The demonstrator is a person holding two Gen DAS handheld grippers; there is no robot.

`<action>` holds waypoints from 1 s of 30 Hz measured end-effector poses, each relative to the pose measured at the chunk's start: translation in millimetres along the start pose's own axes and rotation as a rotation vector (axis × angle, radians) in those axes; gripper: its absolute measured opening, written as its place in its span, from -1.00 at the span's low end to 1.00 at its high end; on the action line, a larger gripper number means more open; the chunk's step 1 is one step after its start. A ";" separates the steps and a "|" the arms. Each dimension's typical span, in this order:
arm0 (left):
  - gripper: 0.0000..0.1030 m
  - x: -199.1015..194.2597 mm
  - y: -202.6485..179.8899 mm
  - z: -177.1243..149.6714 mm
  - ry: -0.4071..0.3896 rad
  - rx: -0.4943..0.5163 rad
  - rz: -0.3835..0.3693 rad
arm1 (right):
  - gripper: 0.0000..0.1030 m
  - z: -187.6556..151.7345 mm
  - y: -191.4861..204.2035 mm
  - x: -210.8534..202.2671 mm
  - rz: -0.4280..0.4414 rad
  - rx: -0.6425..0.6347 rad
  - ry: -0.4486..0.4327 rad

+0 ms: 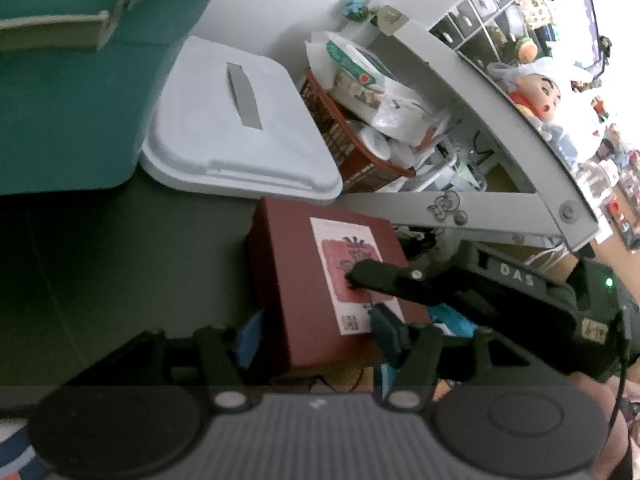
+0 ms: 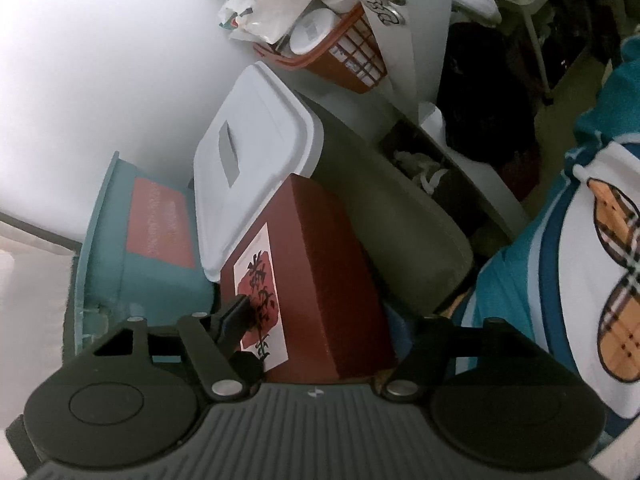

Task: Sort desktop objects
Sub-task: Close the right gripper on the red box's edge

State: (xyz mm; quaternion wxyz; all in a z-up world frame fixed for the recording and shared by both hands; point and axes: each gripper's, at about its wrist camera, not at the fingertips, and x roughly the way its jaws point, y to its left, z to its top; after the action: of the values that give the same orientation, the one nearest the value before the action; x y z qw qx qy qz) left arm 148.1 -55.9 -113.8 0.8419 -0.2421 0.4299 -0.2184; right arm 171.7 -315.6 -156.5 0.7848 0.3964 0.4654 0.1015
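Observation:
A dark red box [image 1: 296,276] with a white and red label is held off the dark desk mat [image 1: 120,248]. My left gripper [image 1: 316,332] is shut on it, one finger on each side. My right gripper [image 2: 320,320] is also shut on the same red box [image 2: 320,264], one finger [image 2: 236,316] pressing on the label face. In the left wrist view the right gripper's finger [image 1: 384,276] lies across the label. The box sits just in front of a white lidded box [image 1: 236,128].
A teal bin [image 1: 68,80] stands at the left; it also shows in the right wrist view [image 2: 140,252] with a red packet inside. An orange-brown basket [image 1: 348,136] of bags sits beside a white shelf unit [image 1: 472,92]. A person's teal shirt [image 2: 560,264] is at the right.

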 end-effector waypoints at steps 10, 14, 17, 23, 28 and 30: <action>0.22 -13.7 10.8 5.8 -0.019 -0.049 -0.005 | 0.10 -2.0 0.8 -12.3 0.092 0.009 0.015; 0.22 -19.5 17.3 8.8 -0.031 -0.066 -0.005 | 0.10 -3.5 6.9 -13.1 0.131 -0.024 0.026; 0.22 -22.7 20.1 11.2 -0.038 -0.069 0.004 | 0.11 -5.1 13.1 -10.6 0.142 -0.061 0.043; 0.22 -25.9 28.2 14.6 -0.038 -0.086 -0.003 | 0.13 -6.5 22.0 -6.8 0.145 -0.109 0.037; 0.23 -29.6 35.0 17.3 -0.045 -0.099 -0.010 | 0.17 -6.7 26.8 -4.0 0.172 -0.129 0.044; 0.23 -30.4 36.6 18.3 -0.043 -0.102 -0.014 | 0.17 -7.1 27.6 -3.7 0.180 -0.128 0.046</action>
State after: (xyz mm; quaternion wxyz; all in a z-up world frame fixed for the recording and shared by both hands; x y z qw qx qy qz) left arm 152.8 -5.5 -107.4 0.8360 -0.2925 0.4205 -0.1966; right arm 169.8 -295.4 -136.1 0.7852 0.3832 0.4386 0.2102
